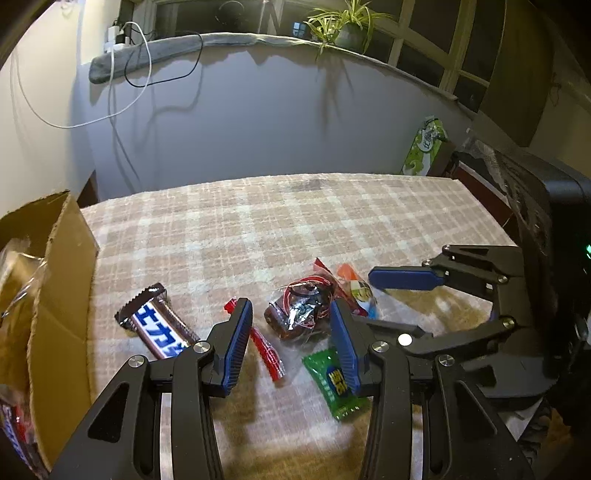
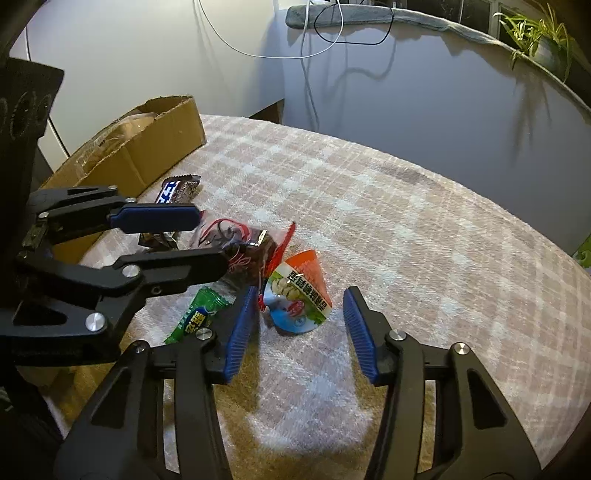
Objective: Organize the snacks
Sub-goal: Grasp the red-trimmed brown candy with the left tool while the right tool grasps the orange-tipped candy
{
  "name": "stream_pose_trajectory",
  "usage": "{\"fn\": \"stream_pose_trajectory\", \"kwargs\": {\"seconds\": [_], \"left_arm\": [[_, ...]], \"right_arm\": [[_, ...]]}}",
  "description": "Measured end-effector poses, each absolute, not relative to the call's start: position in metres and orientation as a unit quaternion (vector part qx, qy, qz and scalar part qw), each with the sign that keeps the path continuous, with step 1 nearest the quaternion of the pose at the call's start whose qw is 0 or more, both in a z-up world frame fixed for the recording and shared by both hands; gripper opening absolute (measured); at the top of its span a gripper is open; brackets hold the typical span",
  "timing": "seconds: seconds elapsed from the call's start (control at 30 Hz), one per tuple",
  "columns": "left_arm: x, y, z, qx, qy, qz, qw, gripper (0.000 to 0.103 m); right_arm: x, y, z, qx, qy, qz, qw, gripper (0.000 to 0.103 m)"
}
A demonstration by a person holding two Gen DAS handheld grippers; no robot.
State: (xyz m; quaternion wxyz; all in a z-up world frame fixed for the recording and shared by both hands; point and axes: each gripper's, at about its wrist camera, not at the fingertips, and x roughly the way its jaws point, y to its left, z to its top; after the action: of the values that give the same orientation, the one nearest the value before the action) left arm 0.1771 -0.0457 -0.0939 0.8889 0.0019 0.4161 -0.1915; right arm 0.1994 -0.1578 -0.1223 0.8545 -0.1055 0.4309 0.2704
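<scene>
So the snacks are all bunched up near the middle-front of a table with a nubby pink-and-cream plaid tablecloth (image 1: 258, 229). The left gripper (image 1: 291, 332) hangs over the pile with its ribbed blue pads spread wide, nothing pinched, straddling a thin red stick snack (image 1: 266, 350) and a crinkly clear bag of dark brown sweets (image 1: 299, 314) tied with red string. A green candy wrapper (image 1: 334, 384) lies flat just under its right pad. Off to the left is a shiny brown chocolate bar (image 1: 159, 325) with blue-and-white lettering and zigzag ends, right beside an open cardboard box (image 1: 62, 295) that already has some plastic-wrapped stuff in it. The right gripper (image 2: 301, 332) is also gaping open, with an orange-and-white snack pouch (image 2: 299, 295) standing tilted between its pads, closer to the left one; can't tell if it's touching. The two grippers are crowding each other, and the left one's black linkage cuts across the sweets and the green wrapper from the right camera. Further back: a green tissue pack (image 1: 424, 147), a spider plant (image 1: 347, 22) on the windowsill, and white and black cables (image 1: 129, 55) dangling down the wall.
</scene>
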Motion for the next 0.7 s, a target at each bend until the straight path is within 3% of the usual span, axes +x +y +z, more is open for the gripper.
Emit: {"fn": "stream_pose_trajectory", "kwargs": {"seconds": [0.23, 0.53, 0.6, 0.63, 0.7], "left_arm": [[0.185, -0.049, -0.100, -0.002, 0.430, -0.202, 0.880, 0.042], [0.180, -0.060, -0.095, 0.032, 0.420, -0.207, 0.883, 0.042], [0.179, -0.063, -0.090, 0.044, 0.411, -0.209, 0.886, 0.052], [0.179, -0.066, -0.088, 0.051, 0.405, -0.206, 0.889, 0.064], [0.180, -0.070, -0.089, 0.061, 0.400, -0.205, 0.891, 0.067]], "right_arm": [[0.195, -0.160, -0.123, -0.112, 0.433, 0.277, 0.851, 0.025], [0.190, -0.174, -0.121, -0.095, 0.438, 0.275, 0.851, 0.024], [0.188, -0.178, -0.120, -0.093, 0.438, 0.273, 0.851, 0.024], [0.188, -0.181, -0.120, -0.091, 0.438, 0.270, 0.852, 0.024], [0.187, -0.186, -0.118, -0.088, 0.438, 0.266, 0.854, 0.024]]}}
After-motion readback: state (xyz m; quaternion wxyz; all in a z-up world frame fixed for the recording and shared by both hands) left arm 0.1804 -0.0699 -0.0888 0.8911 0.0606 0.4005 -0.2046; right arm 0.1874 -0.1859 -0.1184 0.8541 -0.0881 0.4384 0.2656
